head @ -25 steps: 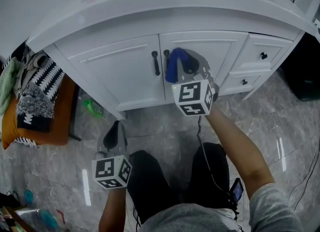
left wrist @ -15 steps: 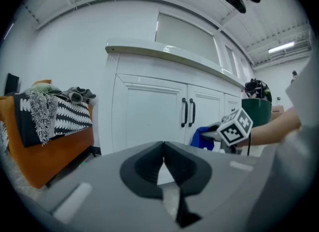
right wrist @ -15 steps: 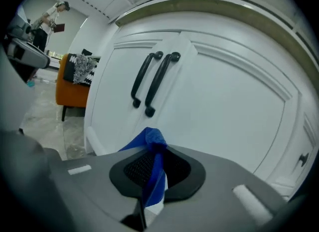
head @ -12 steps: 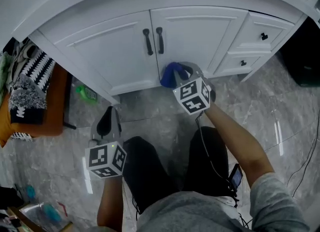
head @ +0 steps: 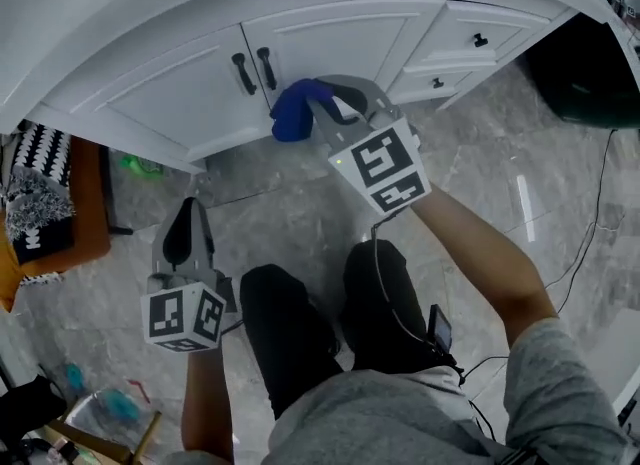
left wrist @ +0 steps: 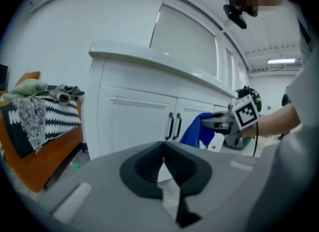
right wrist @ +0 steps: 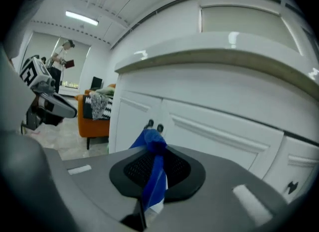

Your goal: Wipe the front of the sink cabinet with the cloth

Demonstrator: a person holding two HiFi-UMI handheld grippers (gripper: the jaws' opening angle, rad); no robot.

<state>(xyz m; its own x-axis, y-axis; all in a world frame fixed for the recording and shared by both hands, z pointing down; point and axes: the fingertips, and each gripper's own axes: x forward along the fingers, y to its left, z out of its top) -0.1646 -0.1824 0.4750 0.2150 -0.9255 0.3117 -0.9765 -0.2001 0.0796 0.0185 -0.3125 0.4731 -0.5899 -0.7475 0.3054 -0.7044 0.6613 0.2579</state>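
Head view, looking steeply down. My right gripper (head: 318,105) reaches forward toward the white sink cabinet (head: 150,98); its jaws are clamped on the blue cloth (head: 293,111), which bunches out beyond their tips. The cloth lies in front of the lower part of the right-hand door, just right of and below the two dark door handles (head: 254,71). Whether the cloth touches the door panel cannot be told from any view. The white counter (head: 120,3) overhangs the cabinet along the top of the view. Two small drawers with dark knobs (head: 481,40) sit at the cabinet's right.

My left gripper (head: 185,215) hangs low over the grey marble floor (head: 290,218), well apart from the cabinet and beside my left knee. In the left gripper view its jaws stand together at the tips, with nothing between them; beyond them the right gripper and the hanging cloth appear in front of the doors.

In the right gripper view the cloth runs as a blue fold between the dark pads (right wrist: 134,168), its upper bunch overlapping the door just under the handles.

An orange chair (head: 88,228) bearing black-and-white patterned fabric (head: 35,203) stands to the cabinet's left.
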